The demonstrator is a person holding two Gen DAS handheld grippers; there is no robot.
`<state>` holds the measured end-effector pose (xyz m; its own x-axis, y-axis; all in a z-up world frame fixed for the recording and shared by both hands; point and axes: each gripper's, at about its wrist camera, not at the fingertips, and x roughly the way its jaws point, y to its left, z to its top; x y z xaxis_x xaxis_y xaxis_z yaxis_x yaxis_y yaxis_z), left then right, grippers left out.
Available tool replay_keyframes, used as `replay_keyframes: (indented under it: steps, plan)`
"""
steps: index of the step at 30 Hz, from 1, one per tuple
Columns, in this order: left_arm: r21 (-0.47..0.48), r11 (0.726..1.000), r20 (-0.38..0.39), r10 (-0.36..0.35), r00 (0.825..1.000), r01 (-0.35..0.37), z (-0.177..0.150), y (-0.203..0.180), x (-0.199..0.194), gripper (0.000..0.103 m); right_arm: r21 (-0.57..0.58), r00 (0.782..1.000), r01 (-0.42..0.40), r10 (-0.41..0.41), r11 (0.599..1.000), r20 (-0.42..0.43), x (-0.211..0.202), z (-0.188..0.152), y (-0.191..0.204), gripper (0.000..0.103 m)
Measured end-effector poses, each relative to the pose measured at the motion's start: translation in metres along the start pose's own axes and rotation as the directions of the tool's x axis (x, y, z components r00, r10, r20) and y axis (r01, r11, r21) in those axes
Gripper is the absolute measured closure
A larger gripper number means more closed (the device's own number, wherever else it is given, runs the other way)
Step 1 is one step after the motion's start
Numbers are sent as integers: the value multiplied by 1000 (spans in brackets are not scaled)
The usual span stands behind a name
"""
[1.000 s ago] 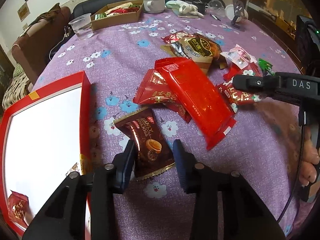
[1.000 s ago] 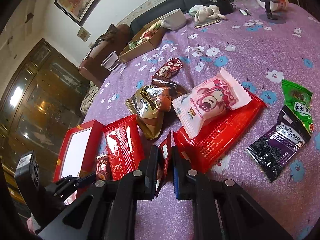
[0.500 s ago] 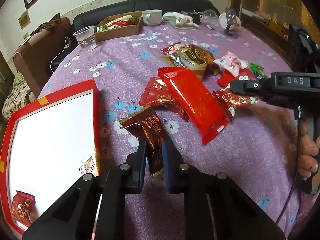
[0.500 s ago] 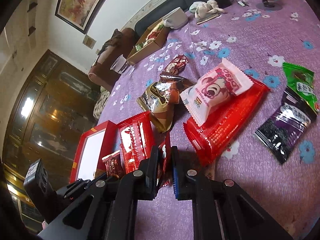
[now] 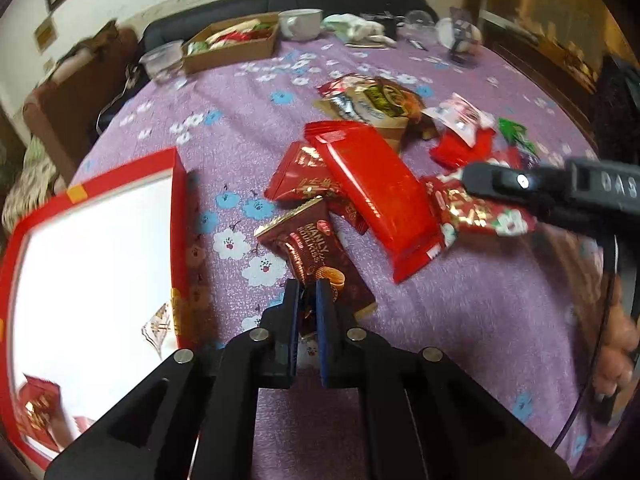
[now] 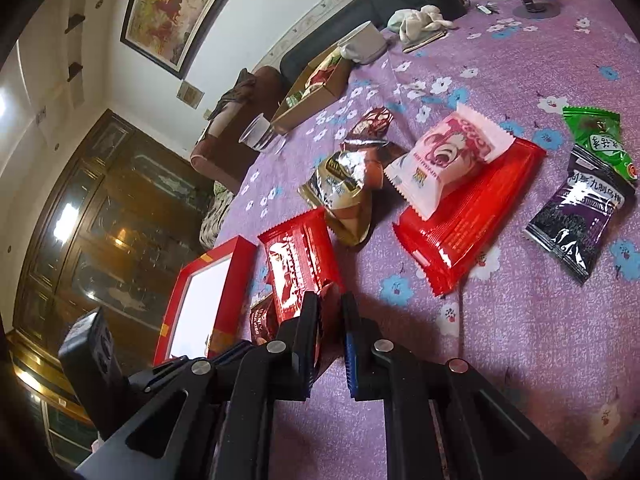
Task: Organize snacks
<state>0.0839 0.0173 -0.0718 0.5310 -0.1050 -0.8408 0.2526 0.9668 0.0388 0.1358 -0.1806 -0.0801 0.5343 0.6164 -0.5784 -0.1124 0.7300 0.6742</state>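
Note:
My left gripper (image 5: 307,289) is shut on the near end of a brown cookie packet (image 5: 316,248) that lies on the purple cloth beside the red gift box (image 5: 178,216). The box's white inside holds a small red packet (image 5: 38,406) at its near corner. My right gripper (image 6: 329,303) is shut on a small red patterned packet (image 6: 326,314), also seen in the left wrist view (image 5: 476,208) held off the table. A long red packet (image 5: 376,196) lies between the two grippers.
More snacks lie beyond: a gold-brown bag (image 6: 344,196), a pink-white packet (image 6: 448,156) on a long red one (image 6: 472,216), a purple packet (image 6: 580,216), a green packet (image 6: 600,140). A cardboard tray (image 5: 232,42), plastic cup (image 5: 162,60) and white bowl (image 5: 300,24) stand far back.
My left gripper closed on the brown cookie packet, which was lying between open fingers a second ago. The right gripper kept its hold on the small red packet and lifted slightly.

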Motion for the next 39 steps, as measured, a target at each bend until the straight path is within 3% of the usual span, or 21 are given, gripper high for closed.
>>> replay_keyframes:
  steps: [4, 5, 6, 8, 10, 12, 15, 21, 22, 24, 25, 32, 39]
  plan:
    - [-29, 999, -2, 41, 999, -41, -2, 0, 6, 83, 0, 1000, 2, -2, 1000, -9, 3, 1, -1, 92]
    - [-39, 998, 1, 45, 999, -45, -4, 1, 6, 63, -1, 1000, 8, -8, 1000, -10, 3, 1, -1, 92]
    - [-64, 997, -14, 31, 999, -32, -6, 4, 9, 26, 1, 1000, 16, -16, 1000, -14, 4, 1, -3, 92]
    - [-46, 999, -12, 23, 1000, -24, -12, -1, 13, 12, 8, 1000, 11, -11, 1000, -17, 4, 1, -4, 92]
    - [-49, 997, 41, 67, 997, -65, -20, -8, 8, 12, 2, 1000, 12, -12, 1000, -19, 4, 1, -3, 92]
    - [-51, 995, 44, 86, 995, -83, -21, -8, 8, 9, -3, 1000, 11, -11, 1000, -23, 5, 0, -2, 92]
    - [-77, 994, 30, 76, 997, -73, -22, -2, 10, 0, -6, 1000, 14, -15, 1000, -25, 6, -1, -1, 92]
    - [-77, 995, 30, 71, 997, -68, -29, 0, 6, 0, -2, 1000, 17, -17, 1000, -26, 5, -1, -2, 91]
    - [-81, 994, 27, 72, 997, -70, -27, 1, 6, 0, -3, 1000, 18, -18, 1000, -26, 5, -1, -2, 91]
    - [-91, 992, 31, 86, 996, -83, -23, 2, 5, 15, -2, 999, 17, -17, 1000, -27, 5, 0, -2, 91]
    - [-91, 992, 25, 92, 995, -90, -19, 4, 6, 16, -1, 999, 17, -17, 1000, -28, 5, 0, -2, 91]
    - [-140, 984, -41, 104, 994, -109, 12, 15, 26, 16, 8, 999, 14, -14, 1000, -33, 4, 0, -3, 90]
    - [-179, 977, -47, 109, 993, -116, 23, 15, 36, 15, 14, 999, 12, -11, 1000, -36, 5, -1, -4, 89]
